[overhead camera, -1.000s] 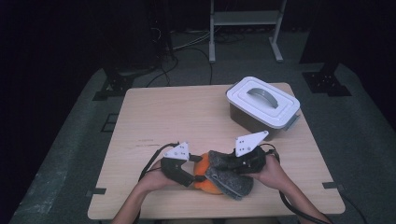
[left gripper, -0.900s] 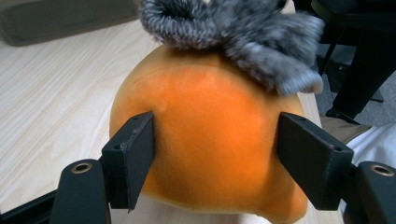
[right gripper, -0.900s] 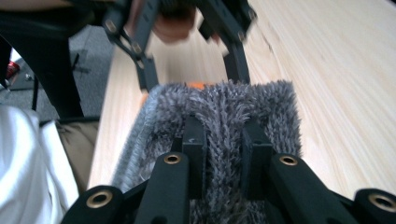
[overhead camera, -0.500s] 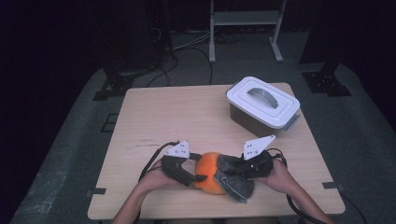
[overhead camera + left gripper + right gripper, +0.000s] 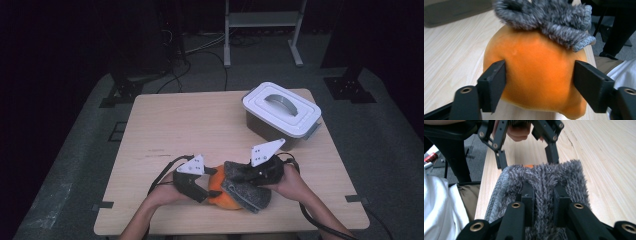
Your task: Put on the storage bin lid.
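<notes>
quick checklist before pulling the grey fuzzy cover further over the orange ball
1. Right gripper clamped on the grey cover: ok.
2. Left gripper around the orange ball, jaws at its sides: ok; firm pressure: cannot tell.
3. Cover draped over the top of the ball: ok.
4. Ball resting on the table: ok.
5. Lidded box apart from the work: ok.
6. Ball close to the table's near edge: not ok.

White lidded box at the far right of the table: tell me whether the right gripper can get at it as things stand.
Probably not right away. The right gripper is shut on the grey fuzzy cloth draped over the orange ball. The table toward the white box lies bare.
</notes>
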Available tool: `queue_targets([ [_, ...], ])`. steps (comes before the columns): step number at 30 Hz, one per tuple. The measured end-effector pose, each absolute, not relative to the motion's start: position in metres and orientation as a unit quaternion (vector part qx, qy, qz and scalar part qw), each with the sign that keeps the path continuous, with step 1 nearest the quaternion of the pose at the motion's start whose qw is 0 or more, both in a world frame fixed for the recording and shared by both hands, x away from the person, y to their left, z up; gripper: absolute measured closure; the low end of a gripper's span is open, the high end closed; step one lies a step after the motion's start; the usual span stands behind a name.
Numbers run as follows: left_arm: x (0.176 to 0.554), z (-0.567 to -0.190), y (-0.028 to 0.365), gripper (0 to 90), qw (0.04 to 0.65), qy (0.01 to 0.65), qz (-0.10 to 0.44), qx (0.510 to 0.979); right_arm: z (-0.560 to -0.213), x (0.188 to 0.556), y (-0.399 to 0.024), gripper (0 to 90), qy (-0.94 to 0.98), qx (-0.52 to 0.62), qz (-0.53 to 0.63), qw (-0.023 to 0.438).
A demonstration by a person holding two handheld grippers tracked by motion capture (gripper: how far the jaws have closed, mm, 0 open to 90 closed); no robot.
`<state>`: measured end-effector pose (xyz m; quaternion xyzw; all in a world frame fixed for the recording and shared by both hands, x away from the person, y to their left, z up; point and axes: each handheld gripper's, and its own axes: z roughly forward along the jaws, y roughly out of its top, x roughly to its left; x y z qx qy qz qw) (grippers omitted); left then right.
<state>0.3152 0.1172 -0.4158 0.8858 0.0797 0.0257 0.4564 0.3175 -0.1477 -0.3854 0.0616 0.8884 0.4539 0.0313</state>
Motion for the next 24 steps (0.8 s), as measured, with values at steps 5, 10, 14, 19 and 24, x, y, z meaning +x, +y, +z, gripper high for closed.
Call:
queue_targets([
  [5, 0.315, -0.413, 0.111, 19.2, 0.466, 0.086, 0.027, 0.88, -0.398, 0.311, -0.145, 74.6, 0.88, 0.06, 0.471, 0.025],
  [10, 0.316, -0.419, 0.114, 26.3, 0.456, 0.08, 0.031, 0.886, -0.395, 0.31, -0.151, 74.3, 0.885, 0.059, 0.46, 0.034],
  [14, 0.321, -0.425, 0.123, 26.8, 0.45, 0.088, 0.015, 0.888, -0.406, 0.311, -0.168, 74.1, 0.88, 0.087, 0.466, 0.023],
  [19, 0.322, -0.418, 0.125, 21.0, 0.46, 0.104, 0.02, 0.882, -0.415, 0.311, -0.177, 74.0, 0.869, 0.106, 0.483, 0.018],
  [24, 0.321, -0.419, 0.118, 22.6, 0.465, 0.096, 0.019, 0.88, -0.41, 0.312, -0.17, 73.6, 0.872, 0.098, 0.479, 0.03],
])
